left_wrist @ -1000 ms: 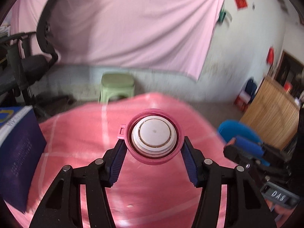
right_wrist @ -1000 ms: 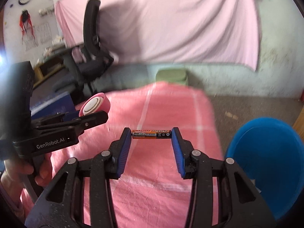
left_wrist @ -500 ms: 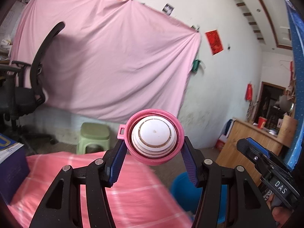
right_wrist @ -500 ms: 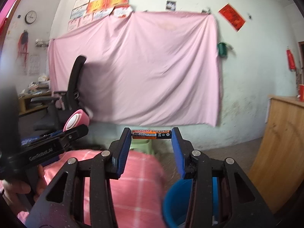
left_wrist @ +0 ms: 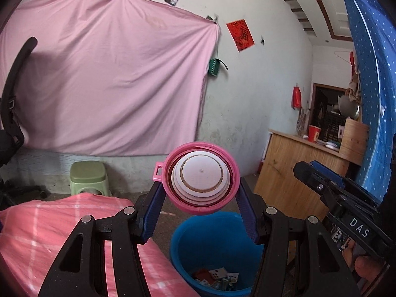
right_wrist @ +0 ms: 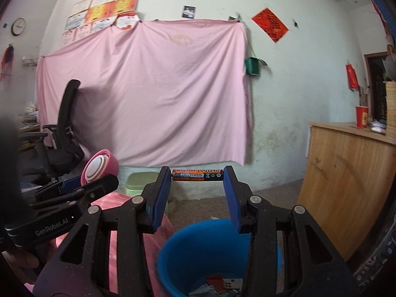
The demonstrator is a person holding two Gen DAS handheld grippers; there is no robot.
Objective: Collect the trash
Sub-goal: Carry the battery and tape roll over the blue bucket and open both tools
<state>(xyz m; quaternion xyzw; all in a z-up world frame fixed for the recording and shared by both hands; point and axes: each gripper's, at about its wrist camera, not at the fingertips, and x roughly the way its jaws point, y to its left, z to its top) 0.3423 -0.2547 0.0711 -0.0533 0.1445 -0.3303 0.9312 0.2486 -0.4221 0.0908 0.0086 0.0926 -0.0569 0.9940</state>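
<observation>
My left gripper is shut on a round pink lid with a white inner disc, held on its edge above the blue bucket. My right gripper is shut on an orange-and-black battery, clamped end to end between the blue pads, also above the blue bucket. Bits of paper trash lie at the bucket's bottom. In the right wrist view the left gripper with the pink lid shows at the left; in the left wrist view the right gripper's body shows at the right.
A table under a pink checked cloth lies at the left of the bucket. Behind stand a green stool, a black office chair, a pink sheet on the wall and a wooden cabinet at the right.
Both grippers have risen and swung right from over the pink table to above the blue bucket. The lid and the battery stay clamped as before.
</observation>
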